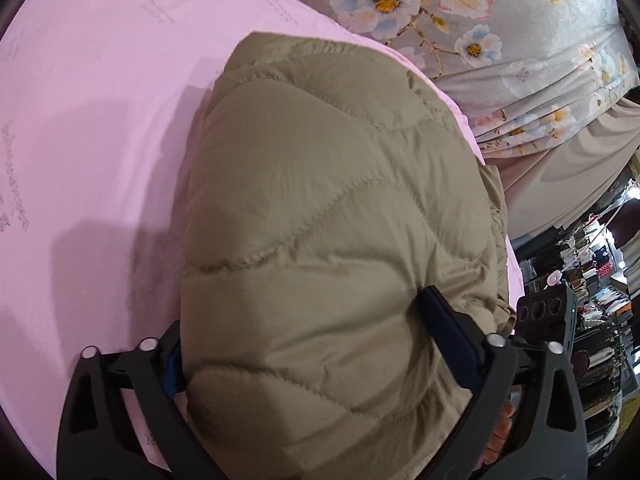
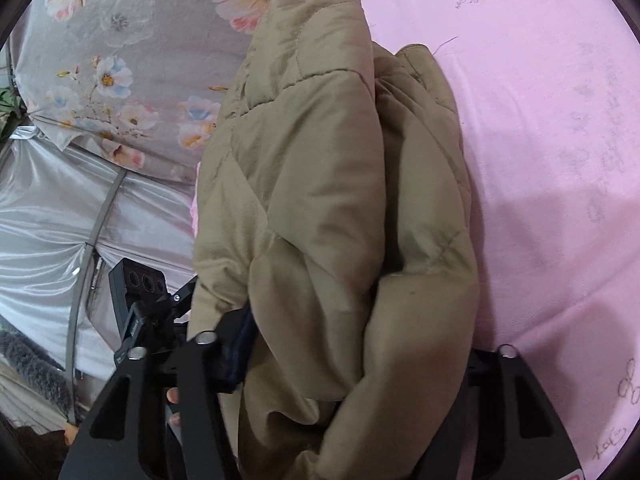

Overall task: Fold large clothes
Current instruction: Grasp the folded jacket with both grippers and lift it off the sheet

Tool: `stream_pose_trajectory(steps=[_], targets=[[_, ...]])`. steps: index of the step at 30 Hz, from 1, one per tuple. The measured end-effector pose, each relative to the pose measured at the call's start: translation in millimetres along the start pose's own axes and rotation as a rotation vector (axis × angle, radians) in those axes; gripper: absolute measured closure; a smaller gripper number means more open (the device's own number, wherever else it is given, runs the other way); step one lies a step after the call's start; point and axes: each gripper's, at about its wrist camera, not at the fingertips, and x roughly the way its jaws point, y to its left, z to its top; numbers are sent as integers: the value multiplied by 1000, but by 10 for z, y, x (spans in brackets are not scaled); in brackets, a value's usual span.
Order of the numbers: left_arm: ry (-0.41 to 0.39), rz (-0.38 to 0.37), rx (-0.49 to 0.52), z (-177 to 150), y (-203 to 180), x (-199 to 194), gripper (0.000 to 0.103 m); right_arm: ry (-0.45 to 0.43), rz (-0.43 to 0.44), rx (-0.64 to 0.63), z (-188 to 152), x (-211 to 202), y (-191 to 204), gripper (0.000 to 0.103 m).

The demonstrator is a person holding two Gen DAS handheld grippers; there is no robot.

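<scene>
The jacket (image 1: 320, 240), tan and quilted, lies bunched on the pink sheet (image 1: 100, 140) and fills the middle of both views, hiding much of each gripper. In the left wrist view the left gripper (image 1: 300, 344) stands wide with the padded bulk filling the gap; its right finger (image 1: 440, 320) presses into the fabric at 4 o'clock, while the left finger is mostly covered at 8 o'clock, only a scrap of blue pad showing. In the right wrist view the right gripper (image 2: 356, 344) stands narrower, about a thick fold; its left pad shows dark at 7 o'clock against the cloth, the right finger is buried under it, so a firm grip cannot be told. Only the left view shows cluttered shelves (image 1: 592, 280) at 3 o'clock; only the right view shows silvery cloth (image 2: 48, 220) at 9 o'clock. Both show a floral quilt (image 1: 480, 20) toward 12 o'clock and the other gripper's camera block. Faint grey script is printed on the sheet, too blurred to read. Fingertips of a hand (image 2: 173, 396) peek out at 7 o'clock.
</scene>
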Motion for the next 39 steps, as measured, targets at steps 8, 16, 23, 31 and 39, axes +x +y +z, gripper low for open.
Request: stream_pose_trajectory(steps=[8,16,23,31,39], targets=[[-124,-36,126,108,-319,-421,37,-114,-13,-147,6,-321,518,77],[-292,-67,279,315,-708,-912,37,-252,-30,-319,162,-627,1204,78],[-422,-101,352,695,-889,-1253,37,-330,-8,-454,528,-695,1745,78],[-554,-106,395,1178,-773,-1503,37,-373,-1,-585,979,-424,2247,78],[-596,-105,375,1770,-300,-1385,37,-362,-25,-639,1426,181,2355,78]])
